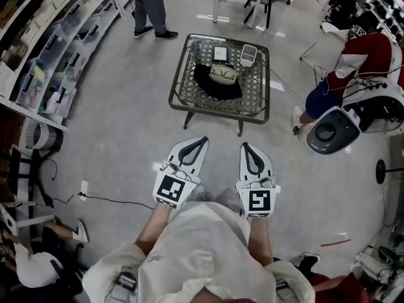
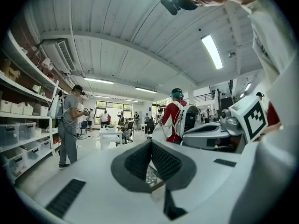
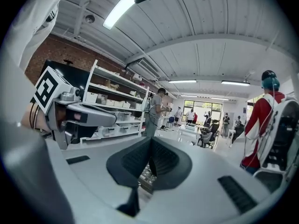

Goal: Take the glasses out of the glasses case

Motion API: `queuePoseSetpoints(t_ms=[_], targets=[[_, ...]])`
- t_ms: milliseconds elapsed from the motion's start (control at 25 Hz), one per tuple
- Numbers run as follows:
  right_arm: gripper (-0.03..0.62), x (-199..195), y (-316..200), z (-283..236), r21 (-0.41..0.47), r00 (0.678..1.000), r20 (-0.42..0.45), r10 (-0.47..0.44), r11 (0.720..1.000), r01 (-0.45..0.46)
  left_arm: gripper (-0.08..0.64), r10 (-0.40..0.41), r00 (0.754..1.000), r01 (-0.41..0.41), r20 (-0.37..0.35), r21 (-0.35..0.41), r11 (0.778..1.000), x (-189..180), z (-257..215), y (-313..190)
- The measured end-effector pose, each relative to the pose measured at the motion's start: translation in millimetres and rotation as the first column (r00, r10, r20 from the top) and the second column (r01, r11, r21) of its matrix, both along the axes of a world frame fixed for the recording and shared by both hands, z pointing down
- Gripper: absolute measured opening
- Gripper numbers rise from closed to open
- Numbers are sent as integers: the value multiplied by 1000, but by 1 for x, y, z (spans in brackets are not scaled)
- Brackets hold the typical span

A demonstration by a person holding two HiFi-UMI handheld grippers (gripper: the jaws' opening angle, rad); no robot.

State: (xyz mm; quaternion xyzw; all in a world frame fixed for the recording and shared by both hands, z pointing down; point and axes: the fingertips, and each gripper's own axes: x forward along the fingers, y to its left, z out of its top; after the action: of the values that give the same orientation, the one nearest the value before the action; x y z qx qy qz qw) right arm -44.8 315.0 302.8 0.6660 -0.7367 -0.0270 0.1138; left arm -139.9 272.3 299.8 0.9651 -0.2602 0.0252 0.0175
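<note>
The glasses case (image 1: 223,74), a pale oval shell, lies shut on a black cloth (image 1: 214,84) in the middle of a low metal mesh table (image 1: 189,96) ahead of me. My left gripper (image 1: 202,139) and right gripper (image 1: 244,146) are held side by side over the floor, short of the table's near edge, both pointing at it. Both are shut with nothing between the pads. In the left gripper view the gripper (image 2: 150,143) has its tips touching. The right gripper (image 3: 150,140) looks the same in its own view. The glasses are hidden.
A small white box (image 1: 248,54) and a dark flat item (image 1: 219,53) lie at the table's far side. Shelves (image 1: 44,62) line the left. One person (image 1: 150,8) stands beyond the table, another in red (image 1: 369,55) sits at the right by a grey-white machine (image 1: 341,122).
</note>
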Motion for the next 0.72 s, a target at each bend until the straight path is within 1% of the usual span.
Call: queuePoseSetpoints(t_ms=[160, 240, 400, 560, 720], targets=[[6, 2, -19, 2, -15, 1000, 12, 16, 1000, -16, 11, -2, 1000, 2, 6, -14, 1000, -2, 3, -23], [6, 6, -25, 3, -17, 1000, 1, 9, 1000, -9, 11, -5, 1000, 5, 7, -13, 1000, 1, 3, -30], [6, 16, -39, 5, -10, 1000, 2, 2, 1000, -2, 11, -10, 1000, 10, 1, 10, 1000, 11, 0, -43], [6, 25, -62, 5, -9, 1000, 10, -11, 1000, 11, 11, -23, 1000, 23, 15, -7, 1000, 20, 8, -62], [6, 44, -92, 7, -25, 999, 37, -24, 999, 25, 11, -41, 999, 41, 25, -4, 999, 40, 9, -92]])
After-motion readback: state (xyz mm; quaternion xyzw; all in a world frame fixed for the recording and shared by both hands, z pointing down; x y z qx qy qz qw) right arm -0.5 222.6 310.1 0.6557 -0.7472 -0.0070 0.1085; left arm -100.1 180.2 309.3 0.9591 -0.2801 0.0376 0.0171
